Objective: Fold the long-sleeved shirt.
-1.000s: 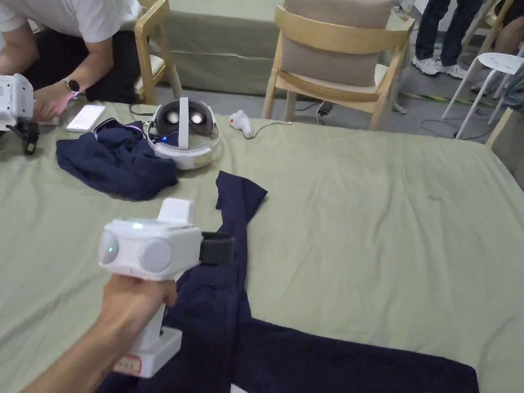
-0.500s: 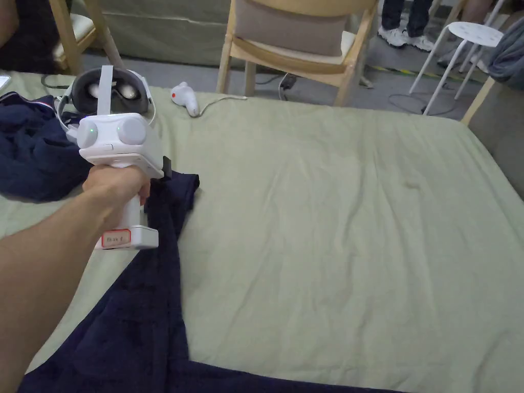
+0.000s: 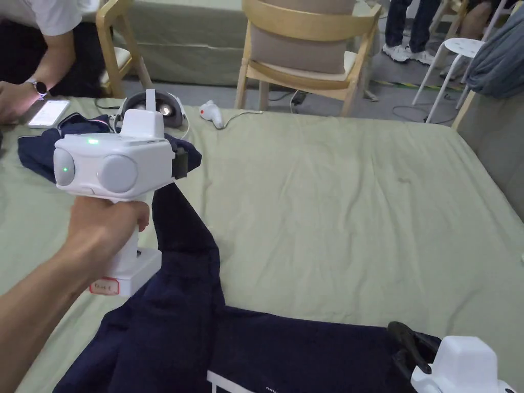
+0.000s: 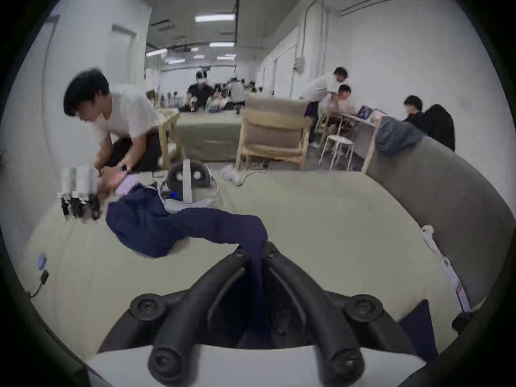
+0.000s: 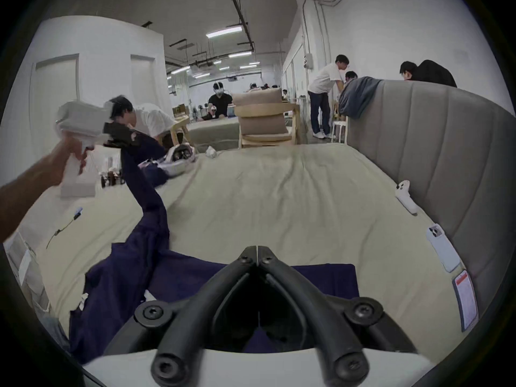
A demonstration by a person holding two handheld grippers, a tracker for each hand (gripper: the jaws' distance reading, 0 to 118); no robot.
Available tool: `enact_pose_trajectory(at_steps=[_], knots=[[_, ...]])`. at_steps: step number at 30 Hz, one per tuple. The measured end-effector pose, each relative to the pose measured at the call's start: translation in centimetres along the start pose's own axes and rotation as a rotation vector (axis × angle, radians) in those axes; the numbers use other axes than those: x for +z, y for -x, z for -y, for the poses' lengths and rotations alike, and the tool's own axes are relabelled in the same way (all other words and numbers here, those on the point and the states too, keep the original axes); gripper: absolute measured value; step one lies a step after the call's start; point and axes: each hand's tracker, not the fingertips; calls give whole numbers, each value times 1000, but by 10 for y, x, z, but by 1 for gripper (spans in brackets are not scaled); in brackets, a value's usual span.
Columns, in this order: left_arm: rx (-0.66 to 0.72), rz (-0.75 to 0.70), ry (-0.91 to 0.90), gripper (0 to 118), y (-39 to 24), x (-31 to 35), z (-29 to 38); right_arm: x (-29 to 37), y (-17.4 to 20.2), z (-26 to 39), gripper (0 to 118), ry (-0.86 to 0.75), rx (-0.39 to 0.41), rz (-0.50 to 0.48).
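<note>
Near edge of the bed (image 3: 332, 204): right gripper (image 5: 257, 249) low over the dark blue shirt (image 3: 286, 353), jaws pressed together with nothing visibly caught between the tips; shirt body spread flat along that edge. Further in, toward the left side: left gripper (image 4: 255, 250) raised off the bed in a hand (image 3: 105, 230), pinching the shirt's sleeve (image 3: 179, 225), which rises steeply from the body to the jaws. Far left corner: second dark garment (image 3: 38, 146) in a heap, headset (image 3: 158, 107) just beside it, chair (image 3: 307, 56) beyond the far edge
</note>
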Motion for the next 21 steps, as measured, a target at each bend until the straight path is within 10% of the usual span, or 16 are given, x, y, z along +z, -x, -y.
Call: enact_pose_trajectory(at_steps=[21], knots=[[-3, -152, 153, 9, -63, 177, 262, 96, -2, 76, 0, 46, -23, -21]])
